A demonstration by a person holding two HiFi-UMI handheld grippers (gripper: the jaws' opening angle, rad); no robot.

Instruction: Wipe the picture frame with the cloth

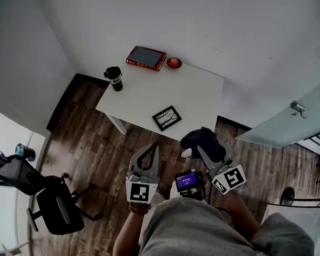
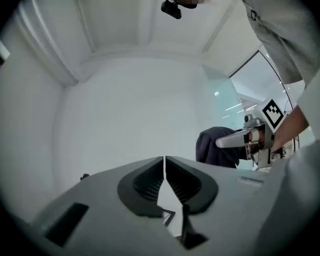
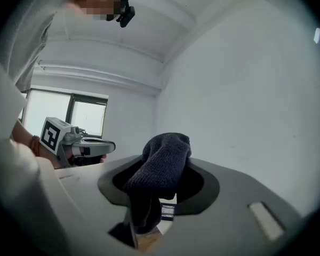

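A small black picture frame (image 1: 167, 117) lies flat near the front edge of the white table (image 1: 202, 97). My right gripper (image 1: 204, 149) is shut on a dark knitted cloth (image 1: 201, 142), which bulges out from between its jaws (image 3: 162, 169). It hovers off the table's front right edge, short of the frame. My left gripper (image 1: 148, 154) is shut with nothing in it (image 2: 164, 167), held over the floor in front of the table. In the left gripper view the cloth (image 2: 213, 147) shows to the right.
On the table's far side lie a red-edged tablet or book (image 1: 145, 57), a small red bowl (image 1: 174, 63) and a black mug (image 1: 114, 78). A black office chair (image 1: 40, 193) stands at the left on the wooden floor. A glass door with a handle (image 1: 297, 109) is at the right.
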